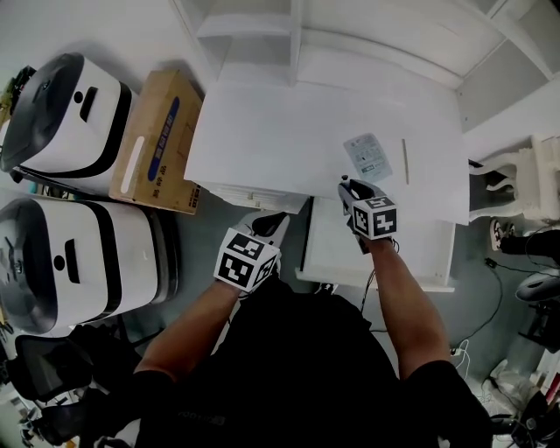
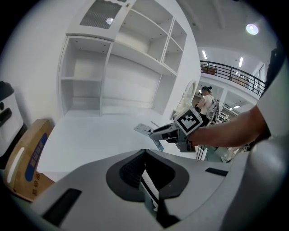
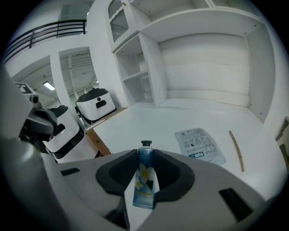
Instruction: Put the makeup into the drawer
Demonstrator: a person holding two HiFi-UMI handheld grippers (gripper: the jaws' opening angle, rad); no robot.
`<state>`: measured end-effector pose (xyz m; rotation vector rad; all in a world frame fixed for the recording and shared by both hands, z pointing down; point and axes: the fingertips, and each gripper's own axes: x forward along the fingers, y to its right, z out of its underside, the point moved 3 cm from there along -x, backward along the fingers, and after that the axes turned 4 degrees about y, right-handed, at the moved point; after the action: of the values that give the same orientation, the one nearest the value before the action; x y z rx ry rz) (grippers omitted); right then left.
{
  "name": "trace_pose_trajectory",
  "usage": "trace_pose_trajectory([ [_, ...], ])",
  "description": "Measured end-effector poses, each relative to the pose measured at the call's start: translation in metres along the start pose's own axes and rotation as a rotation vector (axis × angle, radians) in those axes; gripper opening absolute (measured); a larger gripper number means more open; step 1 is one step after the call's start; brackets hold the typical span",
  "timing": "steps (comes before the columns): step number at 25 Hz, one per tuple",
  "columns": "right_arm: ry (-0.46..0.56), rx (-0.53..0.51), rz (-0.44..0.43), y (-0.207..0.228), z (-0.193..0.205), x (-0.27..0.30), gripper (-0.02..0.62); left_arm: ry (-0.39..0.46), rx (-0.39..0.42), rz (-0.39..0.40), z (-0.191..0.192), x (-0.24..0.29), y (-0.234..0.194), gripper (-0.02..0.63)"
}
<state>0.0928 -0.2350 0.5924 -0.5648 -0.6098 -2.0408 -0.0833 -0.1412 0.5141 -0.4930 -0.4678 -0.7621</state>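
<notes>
My right gripper (image 3: pixel 145 155) is shut on a small blue hand-cream tube (image 3: pixel 144 180) with a white flower print and a black cap pointing forward. In the head view that gripper (image 1: pixel 346 186) hovers over the front part of the white desk (image 1: pixel 262 131), above the open white drawer (image 1: pixel 332 276). The left gripper view shows it from the side with the tube (image 2: pixel 142 130) sticking out. My left gripper (image 1: pixel 273 224) is low at the desk's front edge, left of the drawer. Its jaws (image 2: pixel 144 155) meet at the tips with nothing seen between them.
A sheet-mask packet (image 1: pixel 367 156) and a thin wooden stick (image 1: pixel 404 161) lie on the desk to the right. A cardboard box (image 1: pixel 160 140) and two white machines (image 1: pixel 66 109) (image 1: pixel 79 258) stand on the left. A white chair (image 1: pixel 534 179) is at the right, and shelves (image 1: pixel 254 26) behind.
</notes>
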Motion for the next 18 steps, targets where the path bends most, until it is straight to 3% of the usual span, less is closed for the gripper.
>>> trace_pose_trajectory([
  [4, -0.043, -0.088, -0.056, -0.006, 0.024, -0.010, 0.123, -0.016, 0.015, 0.012, 0.000, 0.008, 0.014, 0.006],
  [11, -0.257, -0.392, -0.172, -0.019, 0.097, -0.003, 0.124, -0.039, 0.007, -0.004, 0.008, 0.011, 0.024, 0.006],
  [18, -0.415, -0.532, -0.151, -0.002, 0.150, 0.034, 0.124, -0.058, -0.011, -0.029, 0.011, 0.009, 0.026, 0.006],
])
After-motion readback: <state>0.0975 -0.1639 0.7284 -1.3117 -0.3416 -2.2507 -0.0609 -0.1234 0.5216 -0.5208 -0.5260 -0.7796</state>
